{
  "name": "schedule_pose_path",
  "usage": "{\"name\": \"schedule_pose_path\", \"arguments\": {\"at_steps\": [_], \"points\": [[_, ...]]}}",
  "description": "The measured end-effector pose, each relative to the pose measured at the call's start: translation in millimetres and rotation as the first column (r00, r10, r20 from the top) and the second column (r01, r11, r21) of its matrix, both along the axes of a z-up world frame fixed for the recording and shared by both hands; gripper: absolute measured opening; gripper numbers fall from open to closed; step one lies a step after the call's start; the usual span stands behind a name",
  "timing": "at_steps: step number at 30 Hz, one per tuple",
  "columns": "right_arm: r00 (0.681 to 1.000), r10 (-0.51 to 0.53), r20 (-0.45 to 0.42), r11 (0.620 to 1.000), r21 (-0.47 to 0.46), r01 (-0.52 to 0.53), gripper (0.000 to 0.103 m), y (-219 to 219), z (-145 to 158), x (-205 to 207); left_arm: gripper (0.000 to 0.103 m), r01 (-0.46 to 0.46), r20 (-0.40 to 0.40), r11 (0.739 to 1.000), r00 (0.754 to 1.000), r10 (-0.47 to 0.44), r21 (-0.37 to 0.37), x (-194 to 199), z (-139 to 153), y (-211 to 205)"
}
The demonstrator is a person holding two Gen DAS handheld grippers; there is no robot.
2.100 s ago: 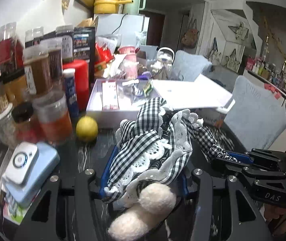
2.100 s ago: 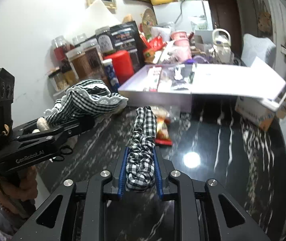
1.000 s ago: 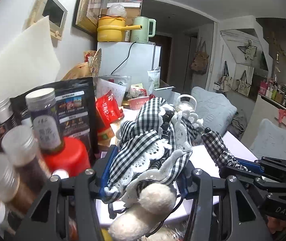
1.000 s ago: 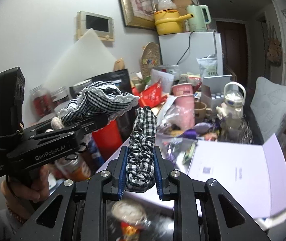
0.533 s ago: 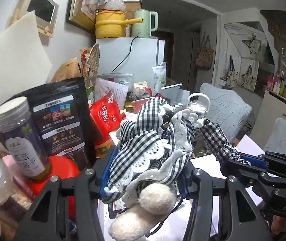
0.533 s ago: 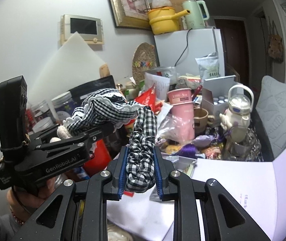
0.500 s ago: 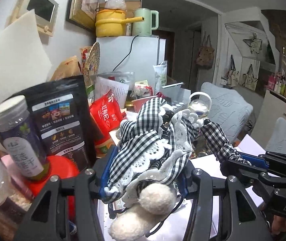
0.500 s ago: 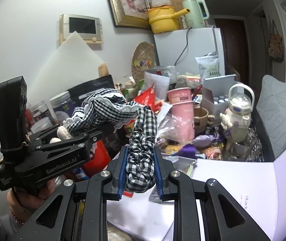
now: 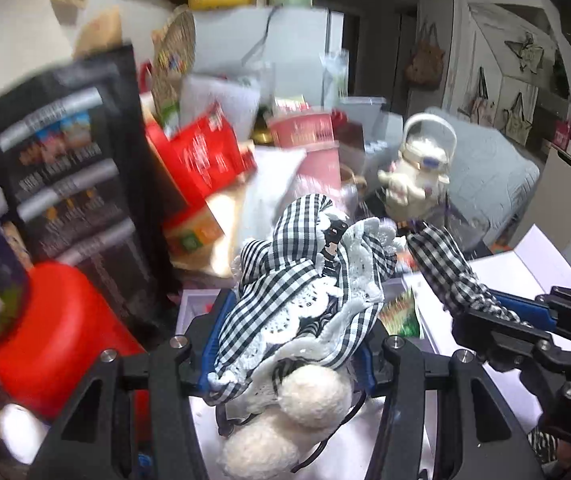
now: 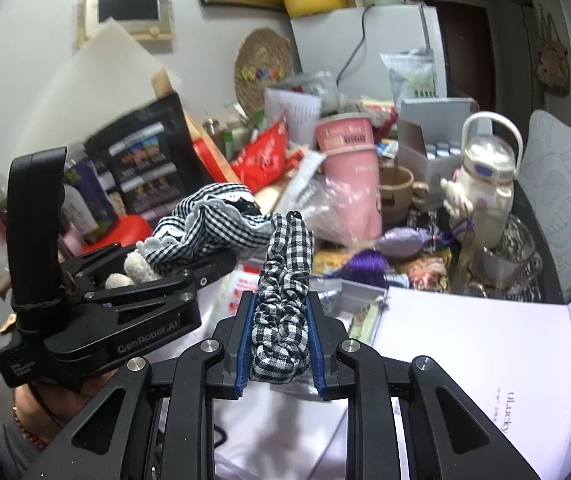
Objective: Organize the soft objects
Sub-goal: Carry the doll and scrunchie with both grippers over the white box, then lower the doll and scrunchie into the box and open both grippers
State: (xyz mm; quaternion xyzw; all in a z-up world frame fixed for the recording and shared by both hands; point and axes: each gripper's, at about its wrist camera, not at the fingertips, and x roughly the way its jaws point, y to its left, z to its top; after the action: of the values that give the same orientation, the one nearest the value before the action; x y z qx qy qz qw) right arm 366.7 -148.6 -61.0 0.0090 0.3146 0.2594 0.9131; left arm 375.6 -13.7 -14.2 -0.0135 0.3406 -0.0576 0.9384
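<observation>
Left wrist view: left tongs (image 9: 285, 344) are clamped on a bunched gingham hair accessory with white lace trim (image 9: 305, 280); two cream pom-poms (image 9: 309, 396) hang below the pads, out of the grip. Right tongs (image 10: 281, 344) are squeezed tight on a gingham scrunchie (image 10: 285, 280), most of it sticking out past the fingertips. Both items are in the air above the open white box (image 10: 485, 360), not set down.

Risks from here, as I read it:
- Pom-poms dangle on a thin black cord. They could snag the box rim or drag other contents when the piece is lowered.
- Lace bundle is bulky and loosely gathered, so on release part could stick to a pad and get pulled back out.
- Scrunchie is held near its end. The free length flops and may land over the box edge instead of inside.
- Counter behind is packed: pink cup (image 10: 349, 172), white bear-shaped bottle (image 10: 485, 184), clear glass (image 10: 509, 256), red snack bags (image 10: 261, 156). A long reach tips something.
- Both tongs sit close together, fabric ends nearly touching, so they could tangle or bump.
- Left view is blurred, so box contents are unclear.
</observation>
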Motion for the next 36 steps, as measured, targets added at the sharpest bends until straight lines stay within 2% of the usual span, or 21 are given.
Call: {"name": "schedule_pose_path", "arguments": {"at_steps": [9, 13, 20, 26, 29, 32, 34, 36], "points": [[0.995, -0.021, -0.094, 0.999, -0.040, 0.017, 0.024, 2, -27, 21, 0.052, -0.005, -0.115, 0.999, 0.993, 0.010, 0.049, 15, -32, -4], [0.993, -0.057, -0.104, 0.993, -0.111, 0.046, 0.024, 7, -41, 27, 0.052, 0.003, -0.175, 0.998, 0.985, 0.008, 0.062, 23, -47, -6], [0.986, -0.113, -0.126, 0.976, -0.200, 0.087, 0.024, 15, -59, 36, 0.053, 0.000, -0.297, 0.995, 0.955, 0.029, 0.095, 33, -71, -10], [0.981, -0.130, -0.142, 0.962, -0.260, 0.090, 0.026, 24, -72, 40, 0.053, -0.006, -0.317, 0.986, 0.946, 0.060, 0.169, 35, -74, -15], [0.979, -0.159, -0.128, 0.944, -0.309, 0.113, 0.029, 27, -77, 42, 0.053, -0.010, -0.321, 0.985, 0.945, 0.066, 0.173, 37, -74, -14], [0.978, -0.161, -0.134, 0.947, -0.301, 0.114, 0.030, 26, -76, 41, 0.054, -0.026, -0.332, 0.985, 0.940, 0.083, 0.171, 37, -74, -12], [0.977, -0.162, -0.135, 0.950, -0.290, 0.118, 0.033, 24, -75, 40, 0.064, -0.041, -0.321, 0.981, 0.942, 0.100, 0.187, 37, -72, -12], [0.978, -0.161, -0.135, 0.954, -0.274, 0.120, 0.039, 23, -71, 38, 0.068, -0.054, -0.281, 0.975, 0.953, 0.115, 0.216, 32, -64, -13]]}}
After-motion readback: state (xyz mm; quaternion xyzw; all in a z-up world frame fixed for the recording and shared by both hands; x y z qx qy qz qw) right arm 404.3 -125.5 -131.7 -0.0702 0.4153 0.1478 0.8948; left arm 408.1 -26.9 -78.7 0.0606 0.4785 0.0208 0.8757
